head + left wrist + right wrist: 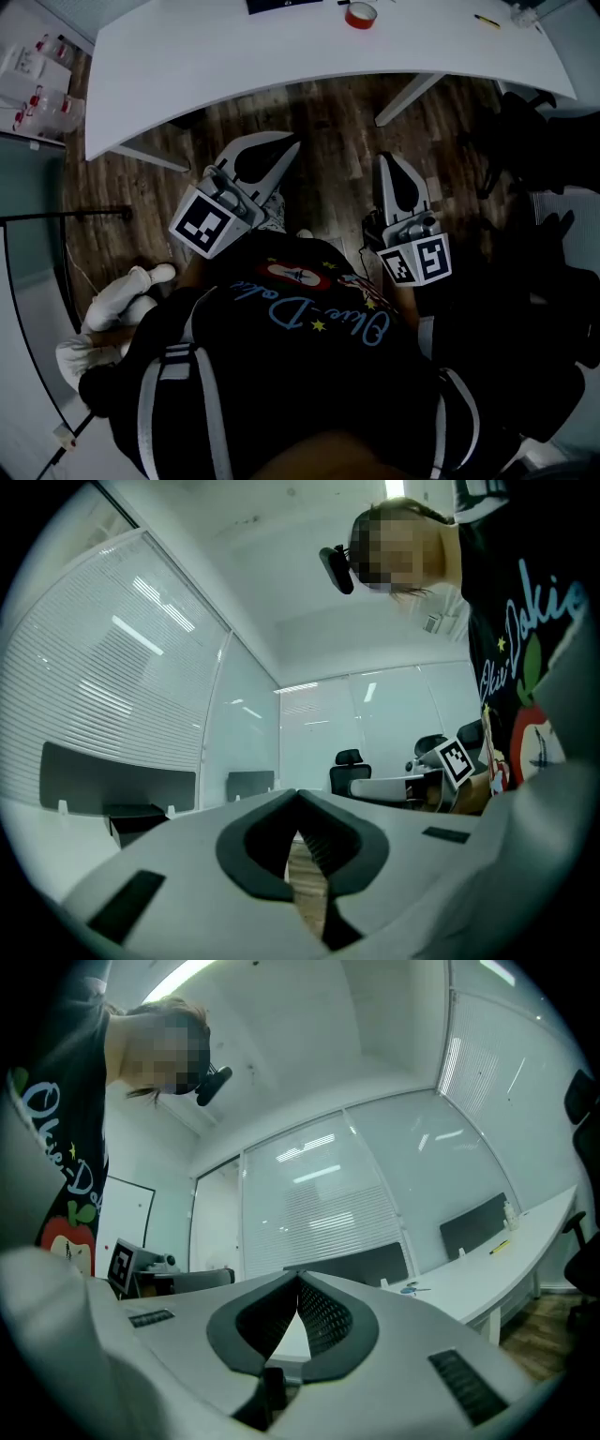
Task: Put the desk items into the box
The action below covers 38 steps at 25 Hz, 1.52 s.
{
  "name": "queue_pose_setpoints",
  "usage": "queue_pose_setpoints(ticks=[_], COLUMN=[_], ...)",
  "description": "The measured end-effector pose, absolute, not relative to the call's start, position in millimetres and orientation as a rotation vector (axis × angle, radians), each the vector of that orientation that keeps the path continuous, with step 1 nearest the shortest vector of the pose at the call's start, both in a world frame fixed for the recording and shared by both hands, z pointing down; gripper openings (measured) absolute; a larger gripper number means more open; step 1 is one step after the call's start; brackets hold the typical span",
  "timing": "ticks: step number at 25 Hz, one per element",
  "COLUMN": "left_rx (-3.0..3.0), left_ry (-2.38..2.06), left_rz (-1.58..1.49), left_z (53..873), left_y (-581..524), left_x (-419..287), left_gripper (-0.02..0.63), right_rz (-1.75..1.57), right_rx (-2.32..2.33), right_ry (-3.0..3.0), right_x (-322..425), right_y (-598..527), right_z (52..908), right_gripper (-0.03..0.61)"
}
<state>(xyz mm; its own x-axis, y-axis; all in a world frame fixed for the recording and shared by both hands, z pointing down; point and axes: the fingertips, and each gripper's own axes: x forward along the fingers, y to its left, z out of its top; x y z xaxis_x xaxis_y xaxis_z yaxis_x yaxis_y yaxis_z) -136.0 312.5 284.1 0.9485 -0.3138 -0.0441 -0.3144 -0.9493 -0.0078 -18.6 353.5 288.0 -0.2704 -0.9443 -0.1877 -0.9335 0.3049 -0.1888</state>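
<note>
The white desk (pixel 234 56) runs across the top of the head view. On its far edge lie a red tape roll (pixel 360 14), a yellow pen (pixel 486 21) and a dark flat item (pixel 281 5). No box is in view. Both grippers are held close to the person's body, over the wooden floor, short of the desk's near edge. My left gripper (pixel 286 143) (pixel 298 795) is shut with nothing between its tips. My right gripper (pixel 385 160) (pixel 300 1280) is shut and empty too, and it looks towards the desk (pixel 487 1277) and the yellow pen (pixel 499 1247).
A black office chair (pixel 530 122) stands at the desk's right end. A low shelf with bottles (pixel 37 84) sits at the far left. White shoes (pixel 122 298) and a thin cable (pixel 84 214) lie on the floor at the left. Glass walls ring the room.
</note>
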Motion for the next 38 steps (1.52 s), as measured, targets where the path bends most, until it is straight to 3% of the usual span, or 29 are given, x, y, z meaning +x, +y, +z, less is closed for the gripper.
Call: queue_pose_setpoints(ticks=[12, 38], left_rx=[-3.094, -3.107], left_ry=[0.291, 0.209], left_rz=[0.181, 0.160], left_z=[275.1, 285.3], left_y=[215.8, 55.3], left_x=[-76.7, -90.9], left_gripper=[-0.008, -0.006], right_rz=[-0.030, -0.039], right_rx=[-1.876, -2.007], right_ry=[2.290, 2.243], right_x=[22.3, 28.3], right_y=[276.8, 104.3], right_z=[281.5, 296.4], right_gripper=[0.014, 0.028])
